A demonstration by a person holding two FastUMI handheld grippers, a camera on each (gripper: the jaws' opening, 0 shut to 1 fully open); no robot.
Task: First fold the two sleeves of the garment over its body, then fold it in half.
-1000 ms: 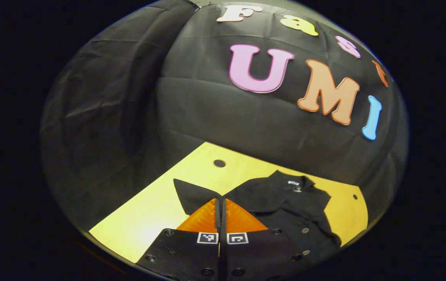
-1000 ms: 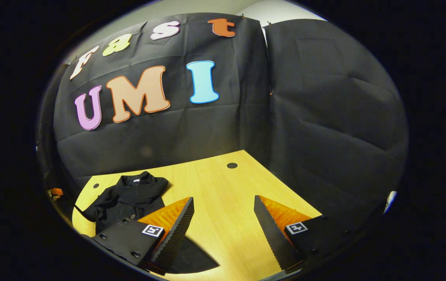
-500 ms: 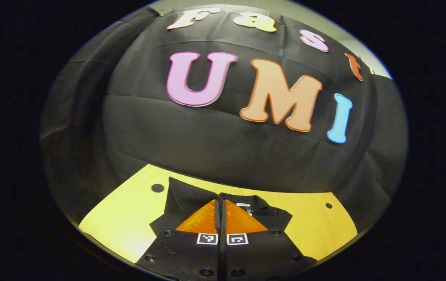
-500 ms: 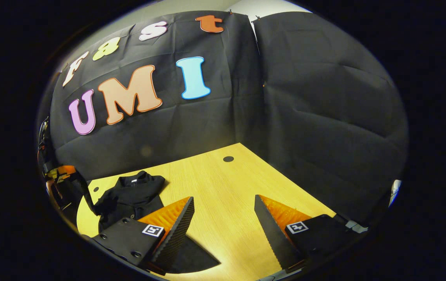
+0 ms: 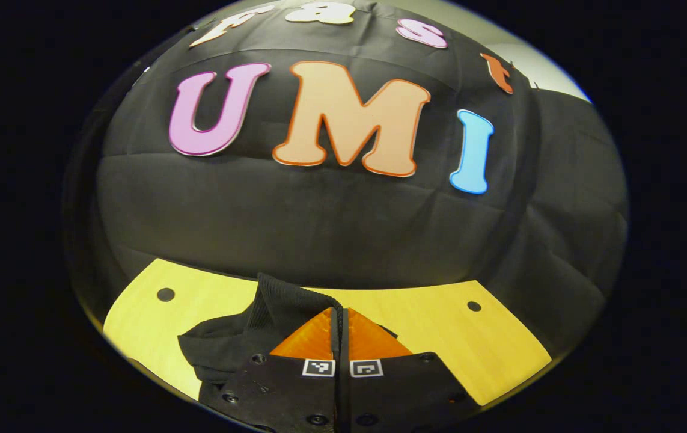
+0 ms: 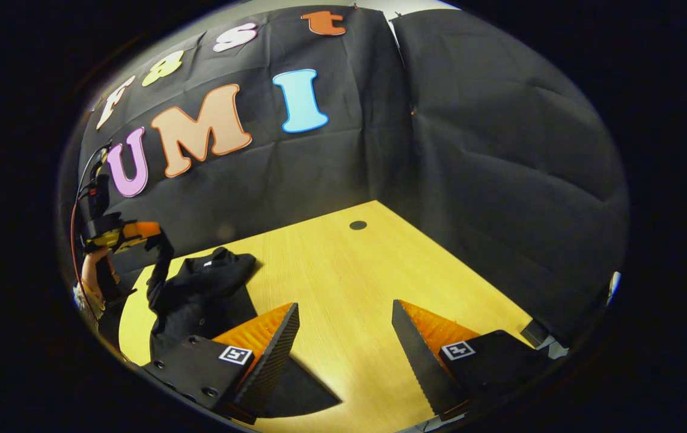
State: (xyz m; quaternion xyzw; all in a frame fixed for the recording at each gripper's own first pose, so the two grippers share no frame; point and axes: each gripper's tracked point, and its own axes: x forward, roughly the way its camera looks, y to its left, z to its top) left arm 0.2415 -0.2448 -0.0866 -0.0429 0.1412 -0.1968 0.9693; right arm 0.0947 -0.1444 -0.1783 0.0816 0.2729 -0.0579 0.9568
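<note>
A black button-up garment (image 6: 202,288) lies on the yellow wooden table (image 6: 343,282) at the left of the right gripper view. My left gripper (image 5: 339,311) is shut on the garment's black sleeve (image 5: 277,300), whose cloth rises past its fingertips and bunches to the left. In the right gripper view that left gripper (image 6: 148,231) hangs above the table with the sleeve (image 6: 160,267) lifted from the garment, a hand (image 6: 97,270) holding it. My right gripper (image 6: 345,308) stands open over bare table with nothing between its fingers.
Black cloth walls close the table at the back and right. Small dark round holes (image 6: 357,225) (image 5: 166,294) (image 5: 473,306) sit in the tabletop near its far corners. Bare wood spreads to the right of the garment.
My left gripper has lifted the sleeve and swung it rightward over the garment. In the right gripper view it has risen at the left edge. The right gripper has barely shifted.
</note>
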